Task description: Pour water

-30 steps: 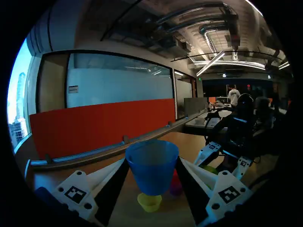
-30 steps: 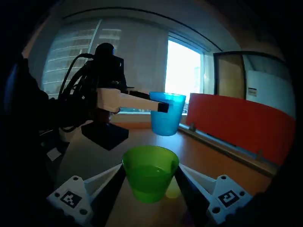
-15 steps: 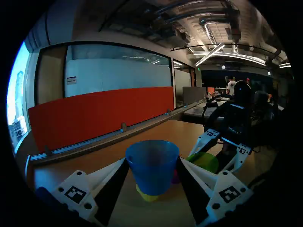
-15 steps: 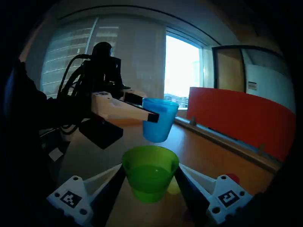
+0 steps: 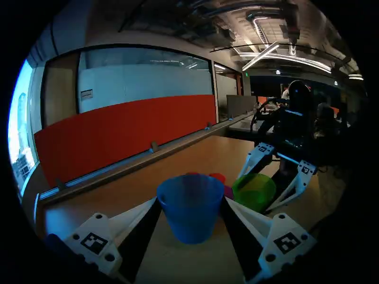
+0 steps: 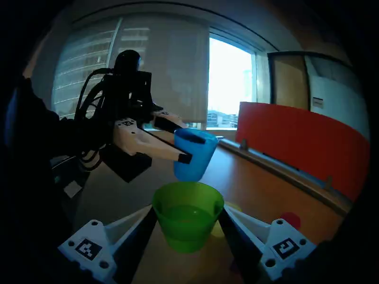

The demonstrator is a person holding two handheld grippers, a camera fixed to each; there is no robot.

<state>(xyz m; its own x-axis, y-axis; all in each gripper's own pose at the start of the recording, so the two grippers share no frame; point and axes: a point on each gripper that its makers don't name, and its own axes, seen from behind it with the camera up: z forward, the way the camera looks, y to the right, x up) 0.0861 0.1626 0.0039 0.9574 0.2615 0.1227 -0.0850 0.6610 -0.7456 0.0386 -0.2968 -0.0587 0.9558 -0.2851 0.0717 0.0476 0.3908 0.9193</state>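
Observation:
My left gripper [image 5: 190, 213] is shut on a blue cup [image 5: 190, 208], held upright just above the wooden table [image 5: 189, 156]. In the right gripper view the same blue cup [image 6: 192, 155] shows tilted a little, clamped by the left gripper [image 6: 189, 149] straight ahead. My right gripper [image 6: 188, 222] is shut on a green cup [image 6: 188, 217] with water in its lower part. From the left gripper view the green cup [image 5: 254, 190] hangs to the right, between the right gripper's white fingers [image 5: 256, 158].
Small red and purple cups [image 5: 219, 179] stand on the table behind the blue cup. A yellow one [image 6: 219, 228] and a red one [image 6: 290, 220] lie low beyond the green cup. An orange partition [image 5: 128, 130] runs along the table's far edge. A black stand [image 6: 125, 163] sits at left.
The blue cup has come down toward the table and closer to the green cup, tilting slightly. The green cup has drawn nearer in the left gripper view.

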